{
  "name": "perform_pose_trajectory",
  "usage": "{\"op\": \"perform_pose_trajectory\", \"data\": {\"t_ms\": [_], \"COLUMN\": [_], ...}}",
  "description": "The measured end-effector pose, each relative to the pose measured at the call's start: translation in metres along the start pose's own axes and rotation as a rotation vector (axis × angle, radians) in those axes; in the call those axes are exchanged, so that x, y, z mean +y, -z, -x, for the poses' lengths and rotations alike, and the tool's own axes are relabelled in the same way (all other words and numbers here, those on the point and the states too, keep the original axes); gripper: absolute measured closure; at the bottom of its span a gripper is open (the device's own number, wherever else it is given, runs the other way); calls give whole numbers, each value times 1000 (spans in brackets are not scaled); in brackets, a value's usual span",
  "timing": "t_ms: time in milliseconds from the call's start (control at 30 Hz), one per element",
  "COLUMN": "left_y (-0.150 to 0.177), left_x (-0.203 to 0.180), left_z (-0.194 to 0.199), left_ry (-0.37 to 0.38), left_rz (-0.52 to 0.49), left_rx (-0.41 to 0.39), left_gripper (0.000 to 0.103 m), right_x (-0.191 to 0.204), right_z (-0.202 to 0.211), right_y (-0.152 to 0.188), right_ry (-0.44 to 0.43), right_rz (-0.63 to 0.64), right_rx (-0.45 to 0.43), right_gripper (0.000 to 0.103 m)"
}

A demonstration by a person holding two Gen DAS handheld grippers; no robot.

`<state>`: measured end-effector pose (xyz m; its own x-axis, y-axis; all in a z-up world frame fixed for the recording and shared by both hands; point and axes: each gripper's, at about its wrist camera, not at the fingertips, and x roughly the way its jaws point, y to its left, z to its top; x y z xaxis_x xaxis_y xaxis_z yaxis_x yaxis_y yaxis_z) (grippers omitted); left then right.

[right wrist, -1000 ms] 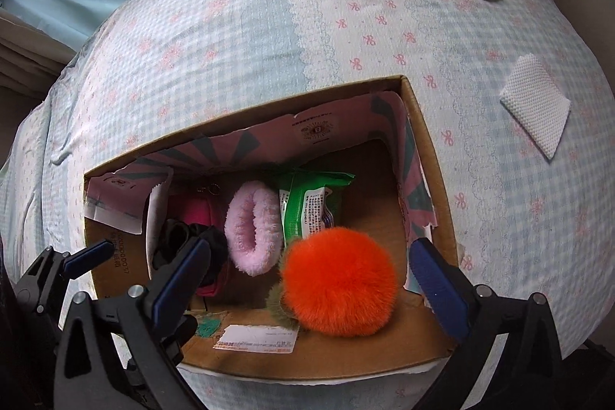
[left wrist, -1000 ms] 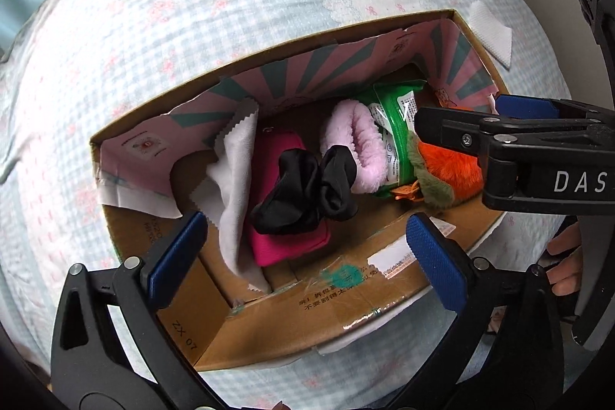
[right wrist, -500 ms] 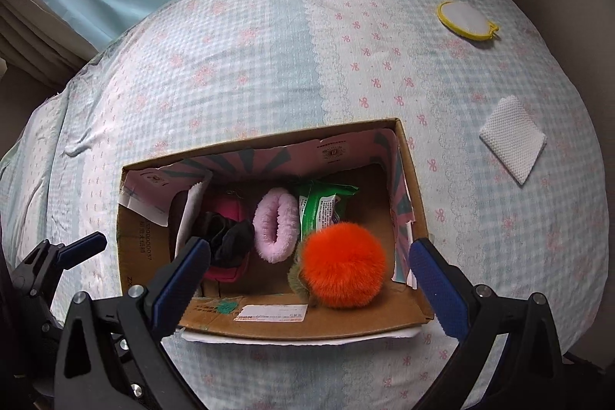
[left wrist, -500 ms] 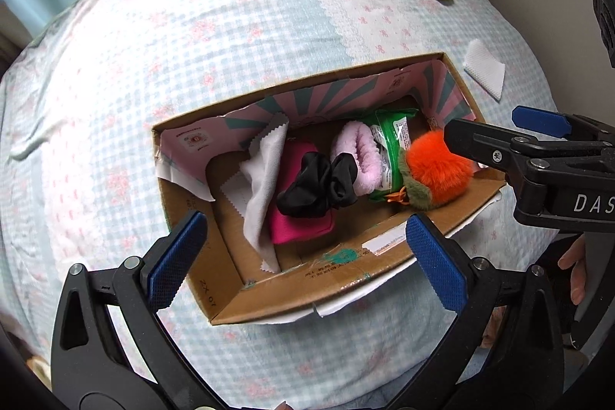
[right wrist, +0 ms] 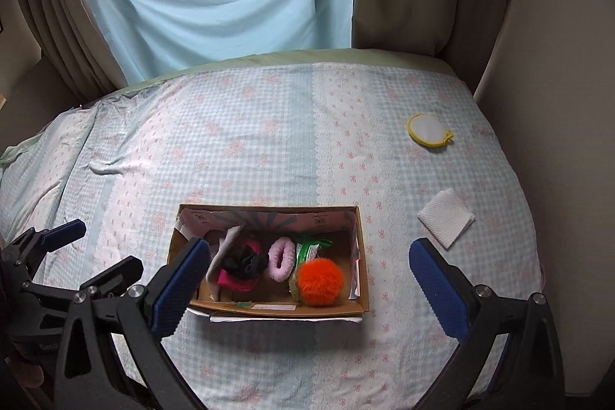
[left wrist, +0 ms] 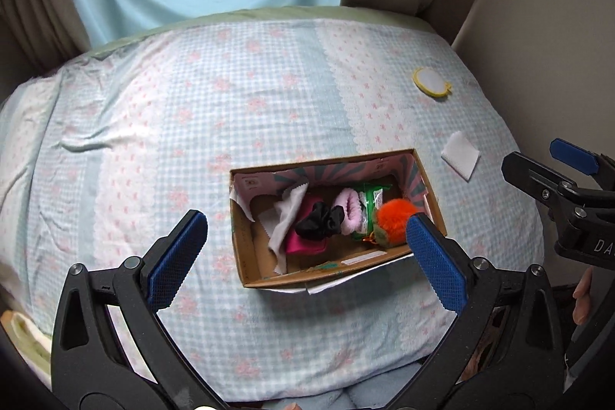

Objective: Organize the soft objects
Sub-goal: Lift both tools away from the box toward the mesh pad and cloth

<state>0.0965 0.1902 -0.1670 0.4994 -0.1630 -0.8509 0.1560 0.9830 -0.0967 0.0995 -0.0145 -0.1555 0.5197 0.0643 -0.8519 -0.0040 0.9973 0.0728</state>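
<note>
Both hand-held grippers, left (left wrist: 303, 248) and right (right wrist: 307, 285), hung open and empty above a cardboard box (right wrist: 355, 248) on the bed (right wrist: 269, 141). A white cloth (right wrist: 446, 222) and round pad (right wrist: 428, 128) lay outside; thin and flat, either could slip a pinch.

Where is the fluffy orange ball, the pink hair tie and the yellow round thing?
orange ball (right wrist: 320, 281), right wrist view, middle of its fur.
pink hair tie (right wrist: 281, 260), right wrist view, its fuzzy left side.
yellow round thing (right wrist: 429, 128), right wrist view, its white centre.
</note>
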Motion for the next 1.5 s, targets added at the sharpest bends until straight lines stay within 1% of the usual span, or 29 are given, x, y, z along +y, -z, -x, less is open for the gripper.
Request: {"op": "perform_pose_trajectory", "data": {"t_ms": [100,167,333,400,600,767,933,1033,1233,1300,1500], "left_y": [-5,-8,-17,-22,-43,-64,-89,-108,-145,-156,-183], "left_x": [-1,-3,-12,-19,-56,-107,-170,-204,-257,-271,-302], "left_z": [25,35,41,40,32,13,-22,-54,-128,-154,-243], "left_ry": [-13,-8,23,19,1,-15,-23,-8,43,54,94], "left_rz": [17,21,38,34,19,5,4,-2,-46,-71,-127], "left_rx": [-64,-92,-107,-115,-133,-141,-142,-116,-41,-15,103], "left_gripper": [0,0,0,0,0,0,0,0,0,0,0], "right_x": [-1,-3,-14,-21,-63,-116,-173,-207,-257,-270,-297], "right_z": [31,42,58,63,69,59,32,10,-47,-67,-123], "right_y": [-1,0,4,6,8,4,-5,-12,-22,-23,-23], "right_ry": [23,39,81,98,111,94,33,7,-14,-22,-43], "right_rz": [13,14,10,10,-13,-16,32,47,83,94,117], "right_rx": [-69,-91,-128,-136,-145,-150,-123,-108,-53,-35,41], "right_gripper": [0,0,0,0,0,0,0,0,0,0,0]}}
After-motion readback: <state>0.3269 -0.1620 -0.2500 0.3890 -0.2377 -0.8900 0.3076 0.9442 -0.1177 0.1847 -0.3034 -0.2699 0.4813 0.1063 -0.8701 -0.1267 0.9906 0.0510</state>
